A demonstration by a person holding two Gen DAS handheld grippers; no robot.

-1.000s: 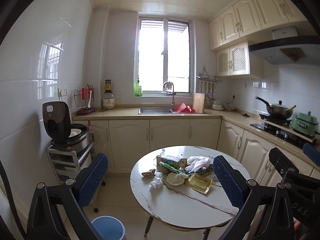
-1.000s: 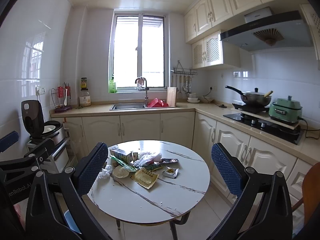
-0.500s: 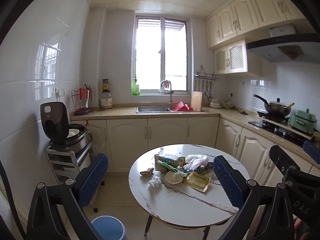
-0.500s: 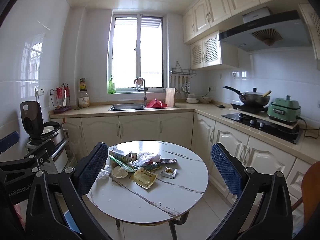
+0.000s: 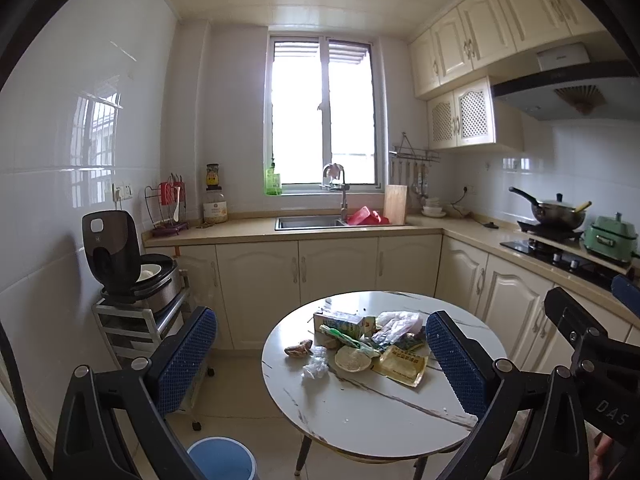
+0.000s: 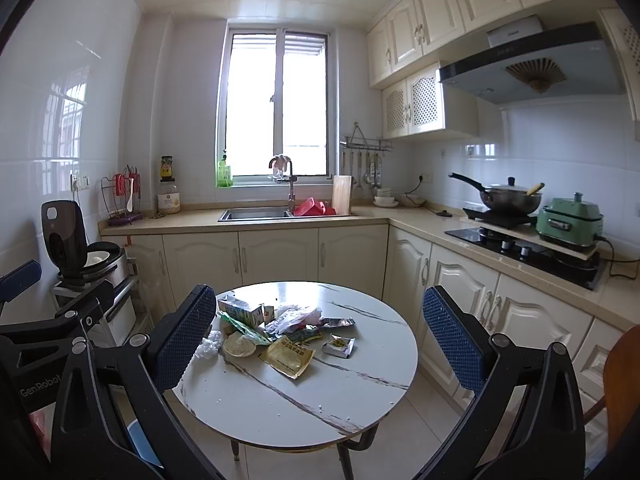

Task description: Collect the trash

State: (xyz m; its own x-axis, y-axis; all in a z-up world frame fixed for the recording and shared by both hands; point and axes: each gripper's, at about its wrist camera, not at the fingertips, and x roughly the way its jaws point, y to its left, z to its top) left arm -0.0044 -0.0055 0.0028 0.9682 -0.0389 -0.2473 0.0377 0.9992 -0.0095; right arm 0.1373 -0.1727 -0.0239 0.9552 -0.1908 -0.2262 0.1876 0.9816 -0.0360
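A pile of trash lies on the round white marble table [image 5: 360, 412]: a yellow wrapper [image 5: 401, 363], a green-white carton [image 5: 338, 321], a clear plastic bag [image 5: 394, 322], a round white lid [image 5: 351, 359], a crumpled plastic [image 5: 316, 366] and a brown scrap [image 5: 298, 349]. The right wrist view shows the table [image 6: 304, 400], the yellow wrapper [image 6: 290, 356], the carton [image 6: 240, 310] and a small sachet [image 6: 339, 345]. A blue bin [image 5: 222, 458] stands on the floor left of the table. My left gripper [image 5: 320, 364] and right gripper [image 6: 320, 344] are open, empty and well short of the table.
A rice cooker [image 5: 132, 264] sits on a trolley at the left wall. Cream cabinets and a counter with a sink [image 5: 308, 222] run along the back; a hob with a wok [image 6: 508, 196] and a green pot [image 6: 570, 220] is on the right. A wooden chair [image 6: 620, 376] edges in at right.
Both grippers have drifted slightly, so the table and the trash sit a little further left and lower in view. Nothing was taken hold of; the jaws stay open.
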